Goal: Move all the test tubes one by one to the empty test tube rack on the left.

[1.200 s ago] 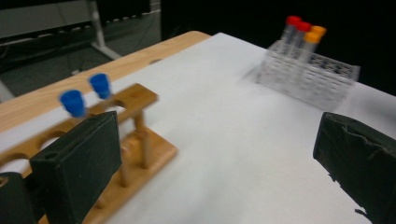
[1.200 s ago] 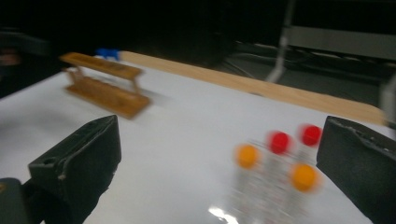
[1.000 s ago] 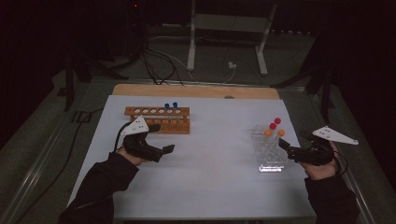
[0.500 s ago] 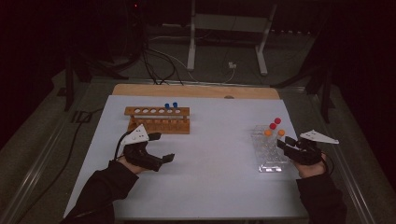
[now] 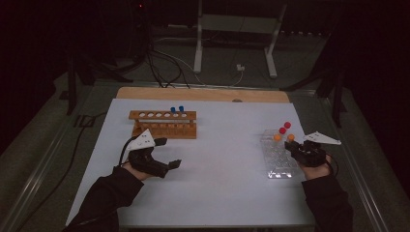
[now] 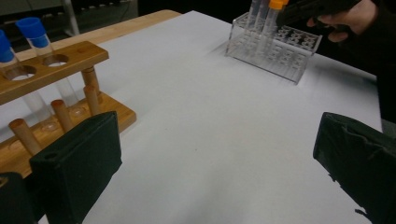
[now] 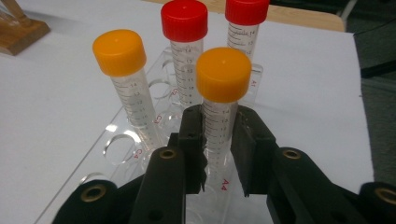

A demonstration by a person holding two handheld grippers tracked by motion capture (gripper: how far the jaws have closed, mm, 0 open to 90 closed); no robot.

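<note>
At the right side of the white table mat, the right gripper has just been closing its jaws, and they now clamp the body of an orange-capped tube just below its cap. This tube stands upright in the clear plastic rack, in the hole marked A4. A second orange-capped tube stands in the same rack to its left in the right gripper view, and two red-capped tubes stand behind them. Well apart, on the left half of the mat, the left gripper holds its jaws wide with nothing between them, just in front of the wooden rack. Two blue-capped tubes stand upright in that rack near its right end.
</note>
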